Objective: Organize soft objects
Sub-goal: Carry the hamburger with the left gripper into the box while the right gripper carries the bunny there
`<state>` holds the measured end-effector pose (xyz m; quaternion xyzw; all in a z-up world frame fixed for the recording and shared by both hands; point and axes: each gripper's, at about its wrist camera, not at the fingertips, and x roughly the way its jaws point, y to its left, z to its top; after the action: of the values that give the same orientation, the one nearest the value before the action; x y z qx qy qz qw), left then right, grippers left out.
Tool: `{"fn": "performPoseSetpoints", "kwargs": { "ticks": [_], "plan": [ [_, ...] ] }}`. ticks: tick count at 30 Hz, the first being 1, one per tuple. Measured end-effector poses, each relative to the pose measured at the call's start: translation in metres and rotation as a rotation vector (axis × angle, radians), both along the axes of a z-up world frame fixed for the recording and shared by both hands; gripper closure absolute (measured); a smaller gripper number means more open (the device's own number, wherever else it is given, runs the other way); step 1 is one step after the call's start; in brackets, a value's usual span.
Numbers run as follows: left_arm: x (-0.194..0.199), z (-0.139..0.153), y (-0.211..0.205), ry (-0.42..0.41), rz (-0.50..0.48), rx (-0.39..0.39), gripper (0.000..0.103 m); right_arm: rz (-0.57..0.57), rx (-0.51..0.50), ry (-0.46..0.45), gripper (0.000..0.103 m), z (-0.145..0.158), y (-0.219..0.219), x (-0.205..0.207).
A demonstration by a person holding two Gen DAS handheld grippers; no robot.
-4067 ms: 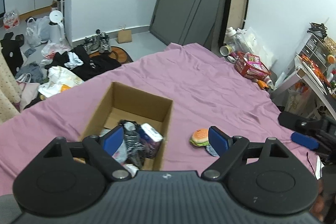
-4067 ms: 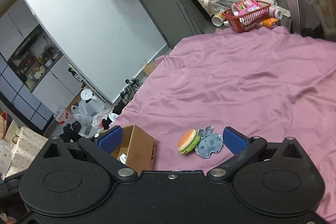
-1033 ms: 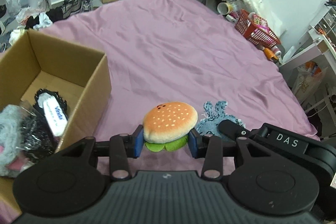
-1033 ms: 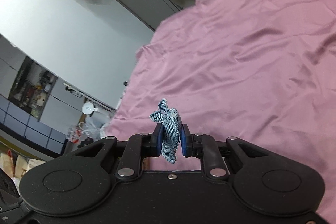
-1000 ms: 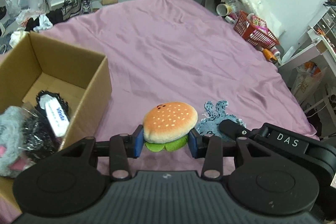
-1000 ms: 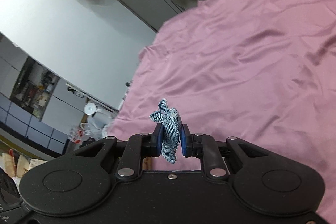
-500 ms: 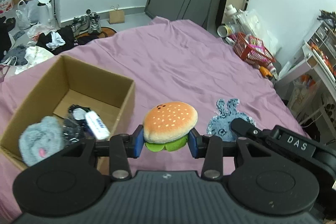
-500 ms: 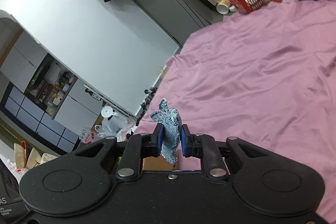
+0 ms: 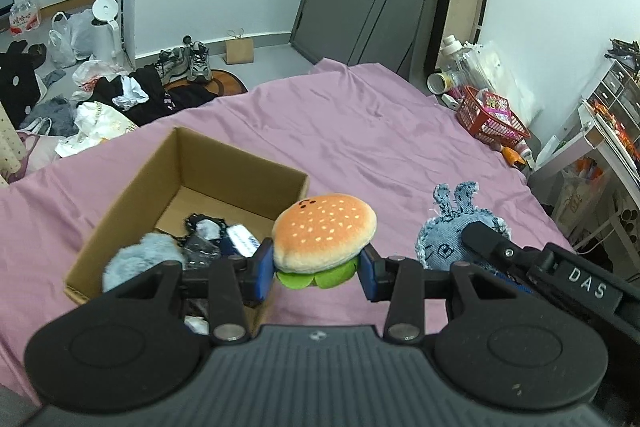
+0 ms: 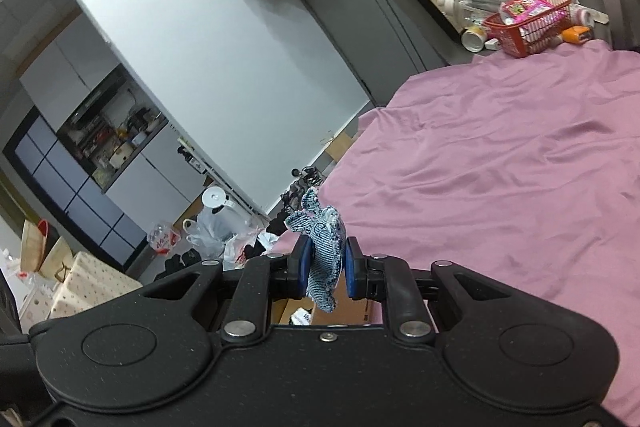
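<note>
- The left gripper [image 9: 318,269] pinches the burger toy [image 9: 325,239] across its width, the blue pads pressed into the bun and lettuce on either side; the toy is held clear of the bed.
- The right gripper [image 10: 326,269] is squeezed nearly together on the denim bunny [image 10: 323,251], a flat toy held on edge with its ears pointing up and away from the claw.
- Taking the cardboard box [image 9: 132,203] as the landmark: in the left wrist view the burger toy hangs just over the box's near right corner, so the open top lies ahead and to the left of that claw.
- The denim bunny [image 9: 454,227] sits further to the right of the box, beyond the burger toy, so I judge the left hand the nearer one to drop first.
- In the right wrist view only a sliver of the box [image 10: 352,307] shows below the claw.
- The box stands on the pink bedsheet [image 9: 380,135] with its long axis running away from the grippers; a grey fluffy toy [image 9: 140,259] and some dark packets already fill its near end, so the far end looks the freer spot.
</note>
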<state>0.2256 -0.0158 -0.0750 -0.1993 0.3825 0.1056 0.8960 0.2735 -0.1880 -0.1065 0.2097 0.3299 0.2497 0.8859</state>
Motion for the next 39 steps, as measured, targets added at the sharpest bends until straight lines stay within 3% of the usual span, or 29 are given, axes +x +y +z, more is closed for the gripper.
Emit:
{"fn": "performPoseSetpoints", "kwargs": {
  "ticks": [18,39],
  "plan": [
    [-0.018,-0.002,0.06,-0.002,0.079,-0.004,0.062,0.096,-0.036,-0.011,0.085,-0.006,0.04,0.003],
    [0.02,-0.054,0.119,0.079,0.118,-0.093,0.058,0.135,-0.125,0.016,0.085,-0.033,0.083,0.03]
  ]
}}
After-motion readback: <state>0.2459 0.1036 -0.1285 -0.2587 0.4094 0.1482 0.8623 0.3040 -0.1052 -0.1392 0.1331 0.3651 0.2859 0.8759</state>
